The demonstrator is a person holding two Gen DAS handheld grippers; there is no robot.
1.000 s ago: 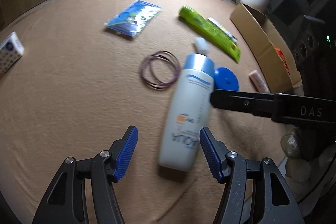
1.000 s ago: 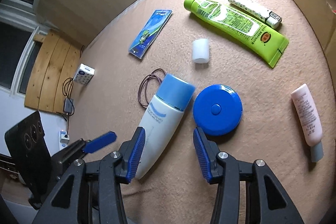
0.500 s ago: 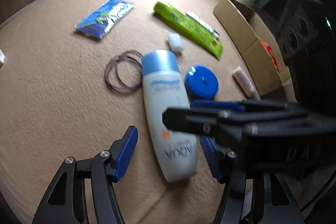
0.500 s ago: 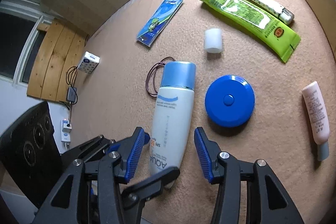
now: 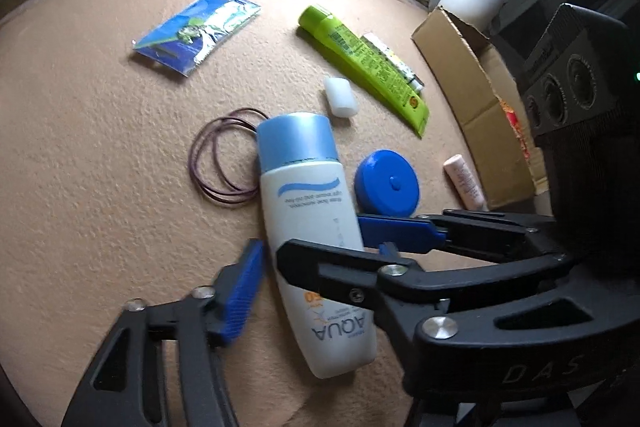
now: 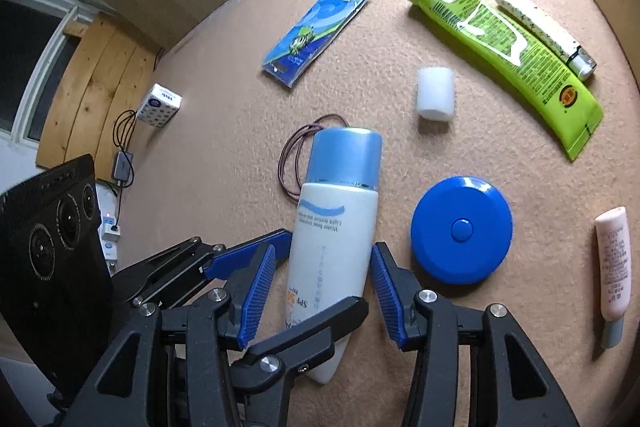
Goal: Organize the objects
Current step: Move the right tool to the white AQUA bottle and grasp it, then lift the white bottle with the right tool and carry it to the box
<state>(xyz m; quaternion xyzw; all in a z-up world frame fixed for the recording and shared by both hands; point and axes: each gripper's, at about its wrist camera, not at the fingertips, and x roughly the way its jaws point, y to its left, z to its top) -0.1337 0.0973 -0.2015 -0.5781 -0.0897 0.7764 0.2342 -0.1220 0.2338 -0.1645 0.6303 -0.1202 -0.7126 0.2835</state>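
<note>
White plastic with a light blue cap: the sunscreen bottle [image 6: 336,247] lies flat on the tan carpet [image 6: 224,115]. Its long side runs straight away from both grippers, cap at the far end.

The right gripper [image 6: 320,291] has a blue finger on each side of the bottle's lower half. Small gaps show, so it is open and not squeezing yet. The left gripper [image 5: 316,277] comes in from the bottle's other side and sits around the bottom end. Its jaws have just been closing, with the bottle between them, but the left pad is still apart from it. Both are about as near, and the right one looks lined up best.

Just right of the bottle is the round blue case [image 6: 462,229]. Left of the cap are thin purple loops [image 6: 296,155]. Farther off lie a small white cap [image 6: 435,95] and a green tube [image 6: 500,55]. Far right of the bottle stands a cardboard box [image 5: 476,95].
</note>
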